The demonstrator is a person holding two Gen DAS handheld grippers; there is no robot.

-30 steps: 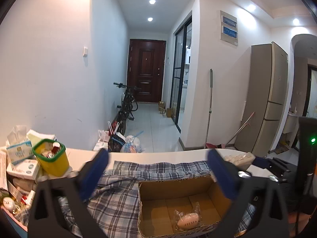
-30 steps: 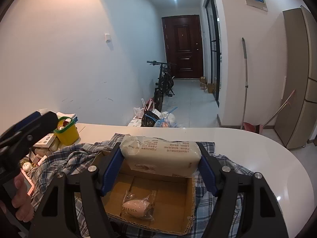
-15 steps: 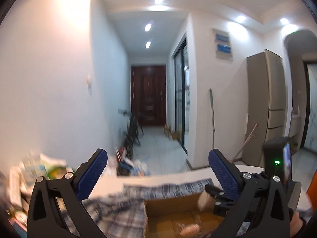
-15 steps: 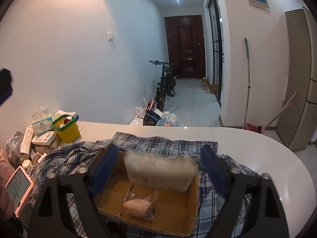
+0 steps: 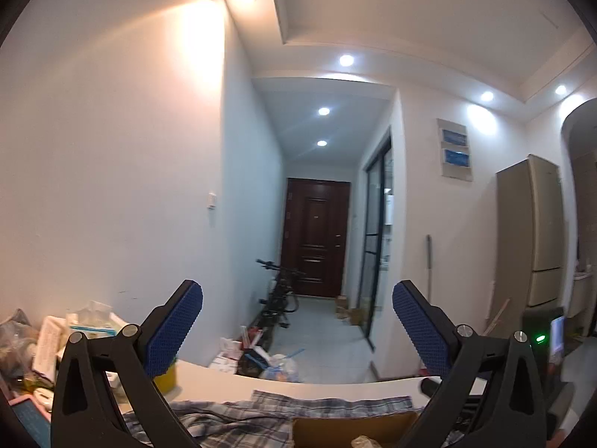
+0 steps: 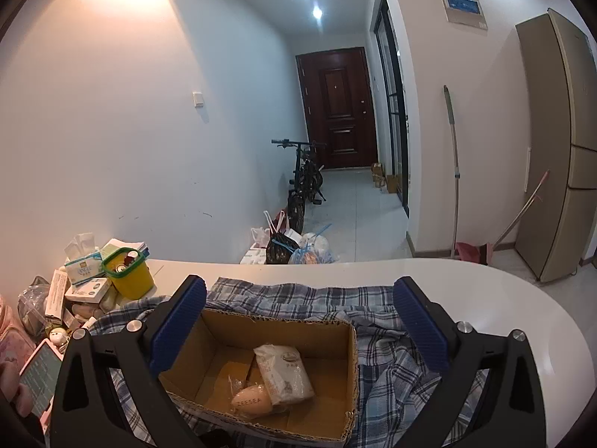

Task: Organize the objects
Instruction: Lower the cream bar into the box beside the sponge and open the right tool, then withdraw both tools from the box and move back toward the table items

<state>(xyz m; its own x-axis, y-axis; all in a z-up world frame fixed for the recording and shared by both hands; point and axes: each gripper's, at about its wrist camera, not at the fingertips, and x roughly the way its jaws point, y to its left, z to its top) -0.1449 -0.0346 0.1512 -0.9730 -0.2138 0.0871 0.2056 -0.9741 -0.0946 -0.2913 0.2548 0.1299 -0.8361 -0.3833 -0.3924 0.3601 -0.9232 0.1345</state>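
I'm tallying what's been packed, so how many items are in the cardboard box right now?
2. A white packet lies near the middle of the cardboard box, and a bagged egg-shaped item sits against its near left side. Something flat beneath them could be hidden.

Left wrist level, right wrist angled down; both share cardboard box (image 6: 261, 339).

Recessed ceiling spots (image 5: 346, 60) light the room in both views, cool and fairly even, while a warm glow washes the upper left wall (image 5: 194, 37). The hallway beyond is dimmer, with the door (image 6: 335, 108) dark. The white surface (image 6: 466, 291) shows a soft sheen. Both fisheye views bend straight walls and end in black corners. The left wrist view is slightly soft, and the right wrist view is sharper.
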